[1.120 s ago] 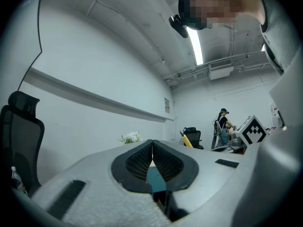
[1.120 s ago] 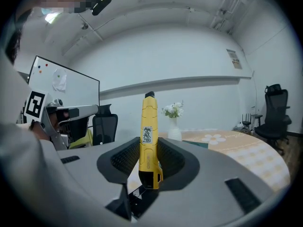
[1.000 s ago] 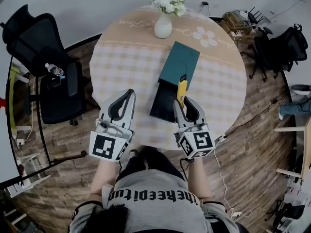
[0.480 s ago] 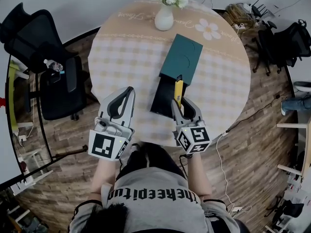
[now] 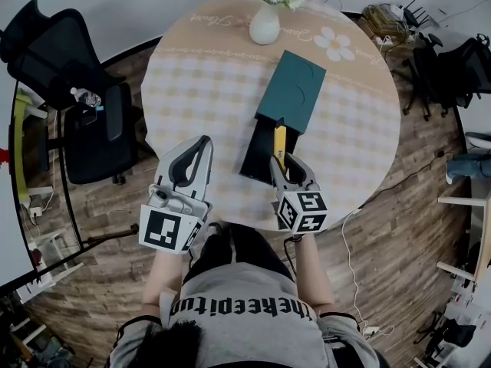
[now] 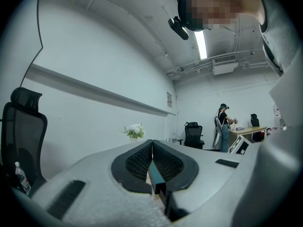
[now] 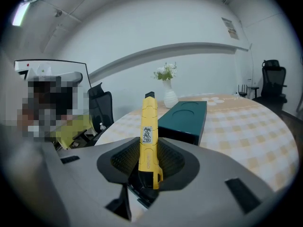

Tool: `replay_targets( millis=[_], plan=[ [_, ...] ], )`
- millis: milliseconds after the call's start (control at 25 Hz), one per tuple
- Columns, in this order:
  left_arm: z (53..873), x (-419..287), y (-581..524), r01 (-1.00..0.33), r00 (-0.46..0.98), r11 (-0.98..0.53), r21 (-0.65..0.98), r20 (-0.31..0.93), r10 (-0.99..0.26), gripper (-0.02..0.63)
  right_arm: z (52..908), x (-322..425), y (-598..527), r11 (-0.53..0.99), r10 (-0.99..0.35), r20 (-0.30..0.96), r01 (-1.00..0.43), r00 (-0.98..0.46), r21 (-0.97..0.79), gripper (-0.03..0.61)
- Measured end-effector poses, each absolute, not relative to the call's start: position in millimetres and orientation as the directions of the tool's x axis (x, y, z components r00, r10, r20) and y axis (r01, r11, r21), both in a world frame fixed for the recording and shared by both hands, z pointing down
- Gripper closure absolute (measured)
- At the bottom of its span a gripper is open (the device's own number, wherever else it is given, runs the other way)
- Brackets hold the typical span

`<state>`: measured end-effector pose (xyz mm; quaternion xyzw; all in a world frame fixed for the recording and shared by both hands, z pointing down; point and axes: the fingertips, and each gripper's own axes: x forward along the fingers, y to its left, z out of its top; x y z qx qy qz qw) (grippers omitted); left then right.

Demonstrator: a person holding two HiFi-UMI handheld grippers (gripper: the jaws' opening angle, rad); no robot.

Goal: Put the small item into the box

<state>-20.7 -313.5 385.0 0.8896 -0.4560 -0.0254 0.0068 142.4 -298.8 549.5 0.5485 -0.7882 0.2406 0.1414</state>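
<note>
My right gripper (image 5: 281, 161) is shut on a yellow utility knife (image 5: 280, 141), which sticks out forward over the open black tray (image 5: 255, 153) of the box. The box's dark green sleeve (image 5: 292, 90) lies further out on the round table, slid partly off the tray. In the right gripper view the knife (image 7: 148, 138) stands up between the jaws, with the green sleeve (image 7: 183, 119) just behind it. My left gripper (image 5: 202, 143) is shut with nothing in it, hanging over the table's near left edge; in its own view the jaws (image 6: 152, 143) meet in one line.
A white vase of flowers (image 5: 265, 21) stands at the table's far side. The round table (image 5: 199, 83) has a checked cloth. A black office chair (image 5: 84, 121) is at the left, more chairs and cables at the right. Another person (image 6: 223, 131) stands far off.
The right gripper with the knife has shifted slightly left and forward, so the knife now lies over the black tray. The left gripper has barely moved.
</note>
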Motion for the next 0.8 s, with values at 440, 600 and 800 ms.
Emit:
replay_targets(
  millis=[440, 600, 800],
  plan=[
    [388, -31, -318, -0.831, 0.554, -0.555, 0.041, -0.032, -0.832, 0.597, 586, 140, -303, 0.253, -0.704, 0.617, -0.936, -0.352, -0.245, 0.459],
    [389, -34, -320, -0.839, 0.542, -0.543, 0.042, -0.027, -0.84, 0.597, 595, 139, -304, 0.241, -0.669, 0.658, -0.938, -0.346, -0.248, 0.459],
    [391, -35, -321, -0.845, 0.532, -0.533, 0.042, -0.024, -0.846, 0.597, 608, 142, -304, 0.227, -0.624, 0.707, -0.943, -0.334, -0.245, 0.459]
  ],
)
